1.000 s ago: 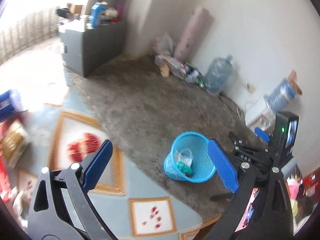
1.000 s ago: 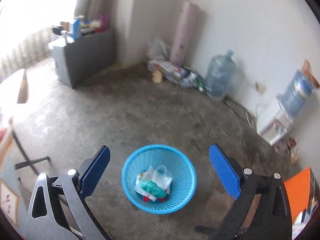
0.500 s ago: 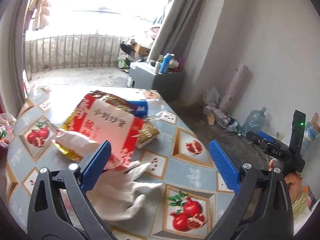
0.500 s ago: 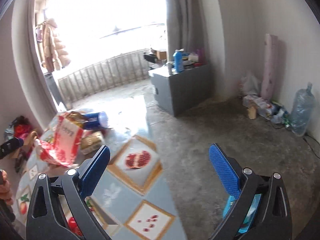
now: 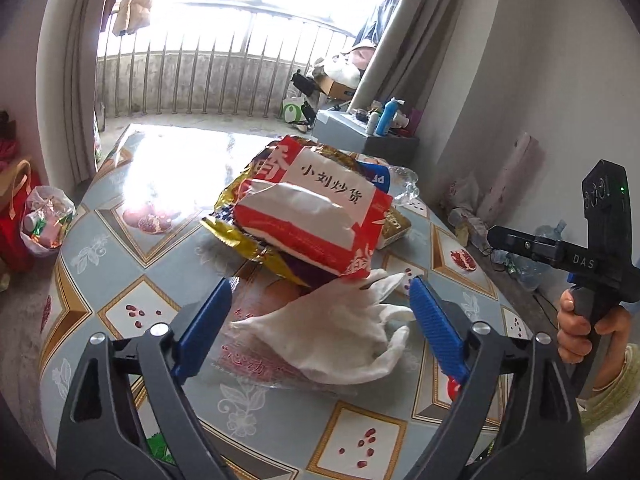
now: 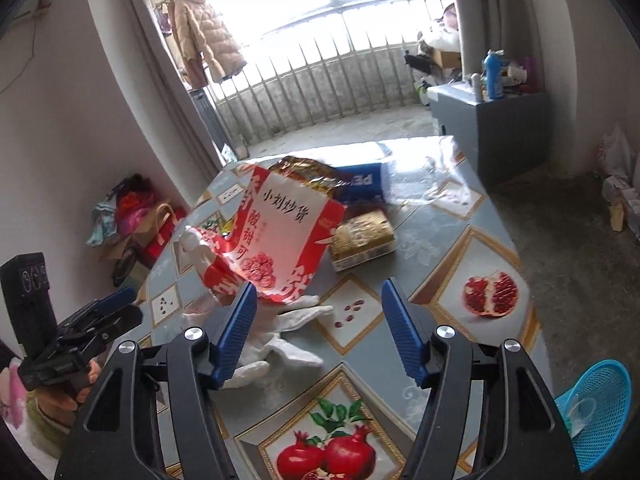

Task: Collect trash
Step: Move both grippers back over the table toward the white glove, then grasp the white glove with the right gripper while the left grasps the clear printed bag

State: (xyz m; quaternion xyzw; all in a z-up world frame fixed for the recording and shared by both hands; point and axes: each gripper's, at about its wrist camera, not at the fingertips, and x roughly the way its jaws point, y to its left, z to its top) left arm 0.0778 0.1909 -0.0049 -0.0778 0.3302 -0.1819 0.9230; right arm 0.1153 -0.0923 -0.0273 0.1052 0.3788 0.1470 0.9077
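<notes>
While you hold both tongs over the round table with the grey pomegranate-patterned cloth [image 5: 132, 240], this is how things lie:

Left tongs: your left gripper [image 5: 320, 316] has its blue-padded jaws spread, having just been closing a little. The crumpled white cloth glove [image 5: 340, 340] lies on the table between the pads; neither pad presses on it.

Right tongs: your right gripper [image 6: 318, 326] is also apart at the jaws, and they have just been closing too. Nothing is clamped. Its left pad sits just over the glove's [image 6: 280, 336] edge, and bare tablecloth shows in the gap.

Glove: flat on the cloth, fingers splayed, partly over a clear printed plastic wrapper [image 5: 256, 360], with one tip under the corner of the snack bag.

Snack bag: the red-and-white plastic snack bag with Chinese lettering [image 5: 316, 216] lies just beyond the left tongs, on top of a gold foil wrapper [image 5: 240, 236]. In the right wrist view it [image 6: 280, 236] is tilted up, just beyond the left pad.

Other trash: a tan printed packet [image 6: 362, 242] lies beside the bag; a blue-labelled clear plastic bottle [image 6: 362, 186] lies behind it.

Basket: the light blue plastic mesh basket [image 6: 600, 404] stands on the concrete floor, low at the right edge of the right wrist view, well apart from the tongs.

Hands: your right hand [image 5: 580, 332] and left hand [image 6: 68, 396] each grip a black handle.
</notes>
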